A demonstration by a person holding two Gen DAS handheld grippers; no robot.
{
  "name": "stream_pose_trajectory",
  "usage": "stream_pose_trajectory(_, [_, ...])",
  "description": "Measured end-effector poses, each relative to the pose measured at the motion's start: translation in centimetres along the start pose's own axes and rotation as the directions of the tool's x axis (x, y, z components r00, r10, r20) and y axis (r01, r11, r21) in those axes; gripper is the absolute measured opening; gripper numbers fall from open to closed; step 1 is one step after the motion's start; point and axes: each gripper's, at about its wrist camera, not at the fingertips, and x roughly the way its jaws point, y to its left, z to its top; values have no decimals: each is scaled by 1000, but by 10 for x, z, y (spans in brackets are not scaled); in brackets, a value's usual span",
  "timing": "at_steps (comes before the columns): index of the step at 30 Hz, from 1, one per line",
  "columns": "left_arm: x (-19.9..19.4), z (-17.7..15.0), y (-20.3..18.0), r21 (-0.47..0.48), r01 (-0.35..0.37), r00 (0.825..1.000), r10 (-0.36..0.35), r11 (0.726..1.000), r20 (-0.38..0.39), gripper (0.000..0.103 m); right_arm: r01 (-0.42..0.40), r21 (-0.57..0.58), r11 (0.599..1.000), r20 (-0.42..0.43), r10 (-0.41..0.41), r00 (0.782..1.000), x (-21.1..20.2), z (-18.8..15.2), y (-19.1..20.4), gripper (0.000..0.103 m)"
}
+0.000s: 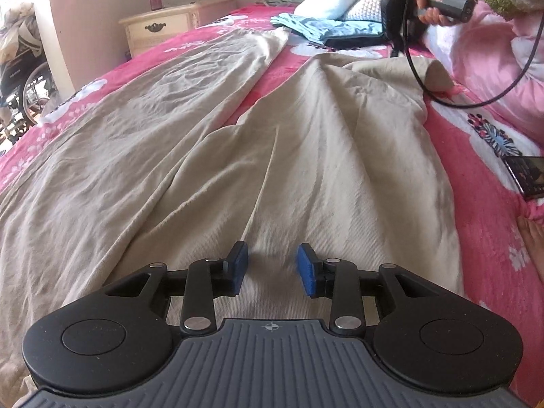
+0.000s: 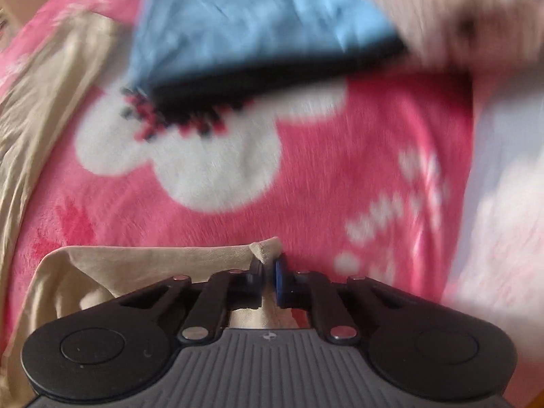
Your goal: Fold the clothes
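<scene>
Beige trousers lie spread on a pink flowered blanket, both legs running away from me. My left gripper is open just above the trousers' near end, its blue pads apart with cloth below them. My right gripper is shut on the hem of one beige trouser leg, held above the blanket. In the left wrist view the right gripper is far off at the top right in a hand.
A folded light blue and dark garment pile lies at the head of the bed, also in the right wrist view. White pillows, a cream nightstand, a phone at the right and a black cable.
</scene>
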Motion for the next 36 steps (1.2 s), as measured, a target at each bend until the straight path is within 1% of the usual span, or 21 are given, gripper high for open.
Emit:
stream_pose_trajectory(2, [0,0,0,3,-3,1000,3,1000,1,33,61,-81,995,112,-52,992,-18,6,13,5])
stream_pose_trajectory(4, [1,0,-1,6,-6,1000,6,1000,-1,33,129,-166,978,224,-90,970,-34,16,27,5])
stream_pose_trajectory(7, [1,0,-2,10,-10,1000,10,1000,-5,33,158,-227,961,309,-83,947,-43,55,33,5])
stream_pose_trajectory(9, [1,1,-3,11,-14,1000,14,1000,-7,33,164,-274,948,340,-64,938,-41,78,38,5])
stream_pose_trajectory(15, [2,3,-6,24,-29,999,29,999,-19,33,234,-339,911,358,-106,928,0,87,70,6])
stream_pose_trajectory(17, [2,3,-6,24,-30,999,31,999,-21,33,266,-347,900,364,-132,922,14,89,77,19])
stream_pose_trajectory(18, [2,3,-5,24,-30,999,31,999,-22,33,308,-319,897,377,-178,909,17,88,74,26])
stream_pose_trajectory(19, [2,2,-5,22,-30,999,30,999,-22,33,354,-282,892,395,-229,890,19,92,69,27])
stream_pose_trajectory(20, [2,2,-5,21,-29,999,30,999,-21,34,380,-247,891,404,-262,876,18,96,62,27])
stream_pose_trajectory(21, [1,2,-5,20,-29,999,29,999,-19,34,395,-213,894,412,-284,866,15,100,55,27])
stream_pose_trajectory(22, [1,1,-5,19,-29,999,29,999,-17,34,377,-183,908,419,-275,865,7,102,48,27])
stream_pose_trajectory(23, [1,1,-5,17,-28,999,28,999,-15,34,356,-159,921,428,-260,865,-1,103,42,27])
stream_pose_trajectory(24, [1,1,-4,16,-27,1000,27,1000,-14,34,317,-168,933,437,-218,872,-9,101,40,27])
stream_pose_trajectory(26, [1,2,-4,13,-26,1000,26,1000,-14,34,208,-258,944,420,-84,904,-25,94,47,27])
stream_pose_trajectory(27, [1,2,-4,11,-25,1000,25,1000,-14,35,149,-331,932,374,-15,927,-29,88,58,27])
stream_pose_trajectory(28, [1,2,-4,10,-25,1000,25,1000,-14,35,87,-401,912,323,52,945,-33,82,68,27])
stream_pose_trajectory(29, [1,2,-4,9,-26,1000,26,1000,-13,35,33,-463,885,273,107,956,-36,75,80,27])
stream_pose_trajectory(31, [0,2,-4,7,-32,999,32,999,-12,35,-16,-569,822,200,158,967,-38,55,108,27])
stream_pose_trajectory(34, [-3,2,-5,6,-42,999,42,999,-13,36,-67,-674,736,116,195,974,-34,25,144,26])
stream_pose_trajectory(35, [-4,2,-5,6,-46,999,46,999,-14,36,-78,-695,715,91,194,977,-31,17,153,27])
stream_pose_trajectory(36, [-5,2,-5,6,-49,999,49,999,-14,36,-89,-699,709,61,183,981,-28,13,158,26])
